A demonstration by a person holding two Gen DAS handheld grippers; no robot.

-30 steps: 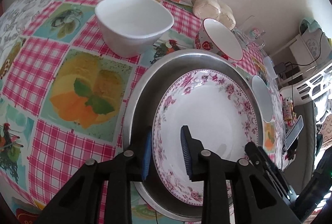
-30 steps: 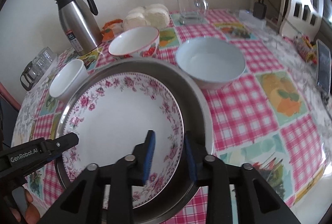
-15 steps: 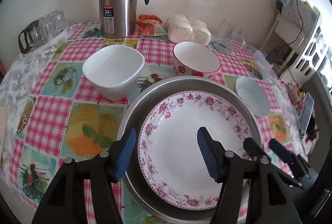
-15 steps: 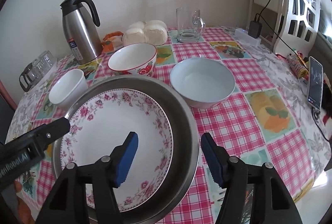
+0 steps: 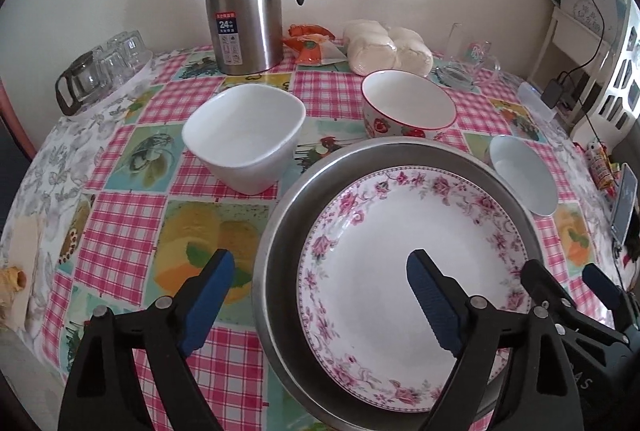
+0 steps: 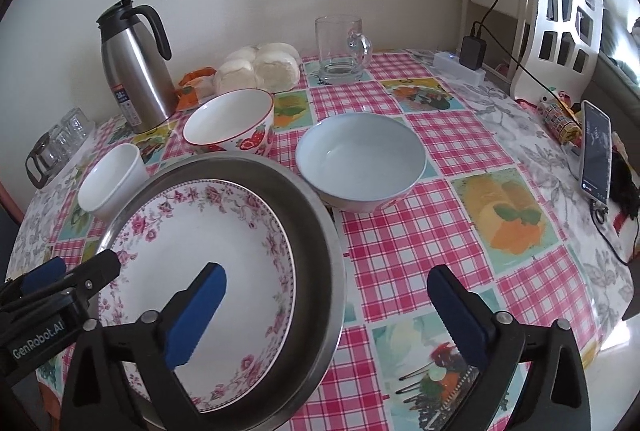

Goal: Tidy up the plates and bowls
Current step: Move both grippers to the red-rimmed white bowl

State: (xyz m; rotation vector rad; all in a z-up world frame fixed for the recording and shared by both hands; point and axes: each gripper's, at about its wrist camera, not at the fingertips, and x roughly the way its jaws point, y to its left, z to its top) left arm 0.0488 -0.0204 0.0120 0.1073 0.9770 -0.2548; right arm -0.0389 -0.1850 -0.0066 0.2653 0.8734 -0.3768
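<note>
The floral plate point(image 5: 404, 271) lies nested in the steel basin point(image 5: 276, 231) at lower centre of the left view. Both sets of jaws have just been opening and stand wide, holding nothing: the left gripper point(image 5: 320, 295) straddles the basin's rim, as does the right gripper point(image 6: 328, 307). Lifting carelessly, a pad could catch that rim and shove the basin into the pale blue bowl point(image 6: 360, 159) just beside it.

Three bowls point(image 6: 362, 161) point(image 6: 231, 122) point(image 6: 112, 180), one floral plate point(image 6: 200, 251) (inside one steel basin point(image 6: 320, 231)), one flask point(image 6: 134, 65), one mug point(image 6: 342, 49).

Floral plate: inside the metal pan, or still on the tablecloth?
Inside. The floral plate lies flat within the metal pan, whose rim rings it all around.
</note>
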